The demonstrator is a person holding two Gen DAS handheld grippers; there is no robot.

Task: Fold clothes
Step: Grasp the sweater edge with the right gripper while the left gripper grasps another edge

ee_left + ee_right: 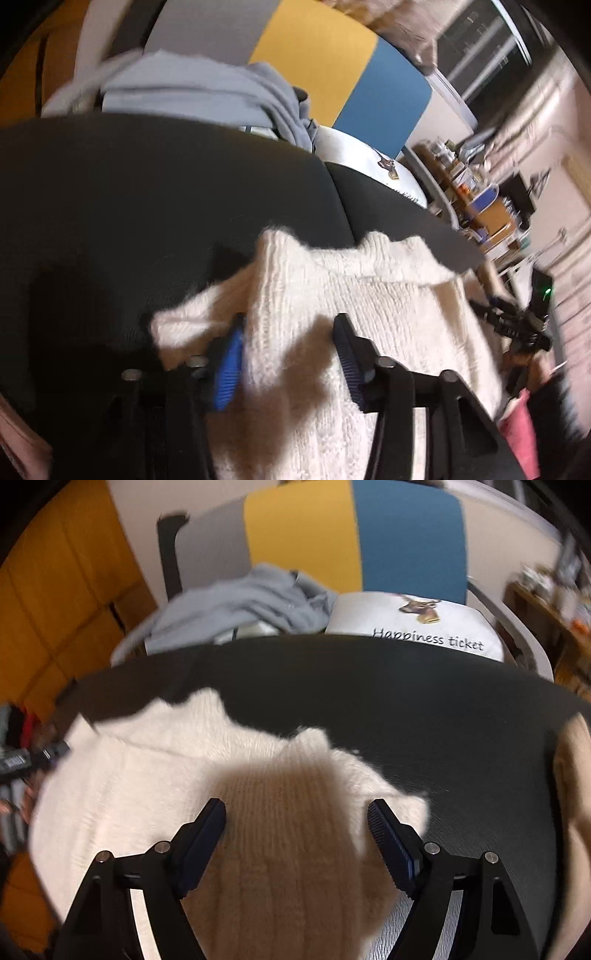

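**Two open grippers over a cream knit sweater on a dark table**

A fluffy cream sweater lies on a dark table, directly beneath and between the jaws of both tools. The left gripper has its jaws spread apart, holding nothing, knit showing between them. The right gripper is likewise spread wide and empty, above a shadowed ribbed part of the sweater.

Likely risks: the loose, fuzzy knit may snag on the ridged pads, or a pinch may catch only one layer, so a fold would drag crooked.

No containers are visible. Beyond the grippers, past the table's far edge, lie a rumpled grey garment and a white printed shirt.
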